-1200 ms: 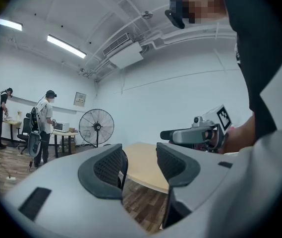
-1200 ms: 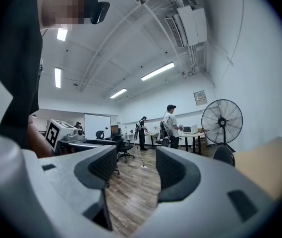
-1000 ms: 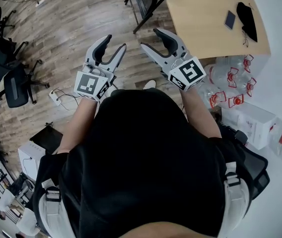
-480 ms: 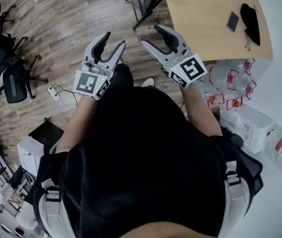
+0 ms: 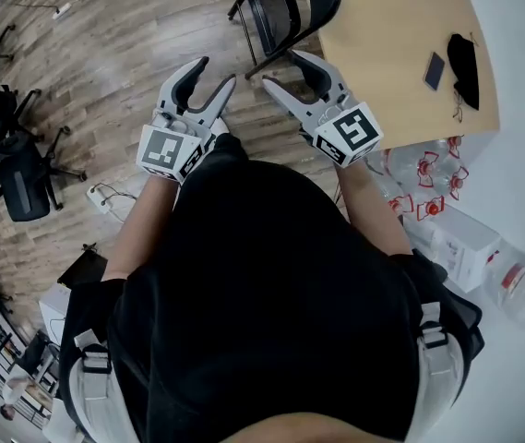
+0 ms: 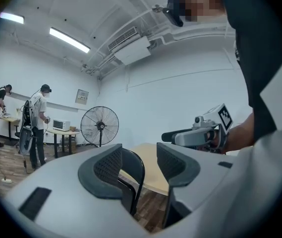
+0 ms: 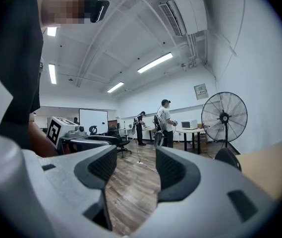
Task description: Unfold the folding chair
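Note:
The folded black chair leans against the wooden table's edge at the top of the head view, just beyond both grippers. My left gripper is open and empty, a short way below and left of the chair. To its right my right gripper is also open and empty, close under the chair frame. In the left gripper view the chair shows between the spread pads of the left gripper, still apart from them. From the right gripper only the chair's curved back top shows at the right.
The light wooden table carries a phone and a black item. Clear bottles with red caps lie on the floor at right. Office chairs and a power strip stand at left. A standing fan and people are far off.
The chair and table have come nearer in the head view as both grippers moved forward towards them together. Jaw openings look the same.

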